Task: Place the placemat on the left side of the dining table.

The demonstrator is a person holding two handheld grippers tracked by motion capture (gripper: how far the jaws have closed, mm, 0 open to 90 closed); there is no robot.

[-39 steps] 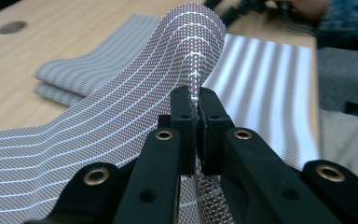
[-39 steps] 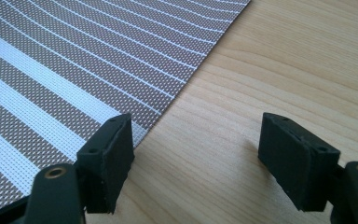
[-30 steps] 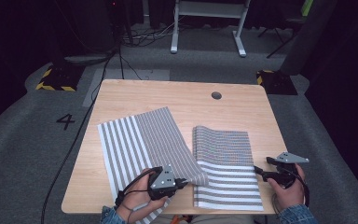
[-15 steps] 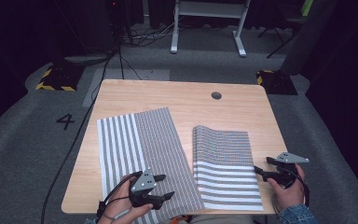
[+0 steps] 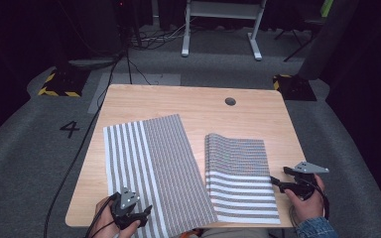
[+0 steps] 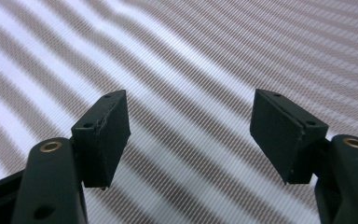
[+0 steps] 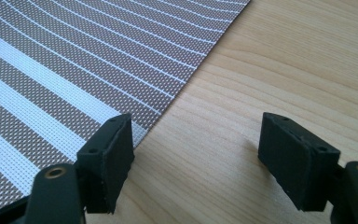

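A "4" (image 5: 70, 129) marks the floor; both claws, left (image 5: 140, 216) and right (image 5: 278, 177), gape wide, empty.

"4" on floor (image 5: 69, 129)

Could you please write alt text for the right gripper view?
The right gripper hovers with open jaws over the wooden table, nothing between them, just beside the edge of a brown-and-white striped woven placemat lying flat at the left.

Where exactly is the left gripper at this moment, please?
In the high view the left gripper is at the table's near-left edge, over the near end of the left striped mat, jaws open.
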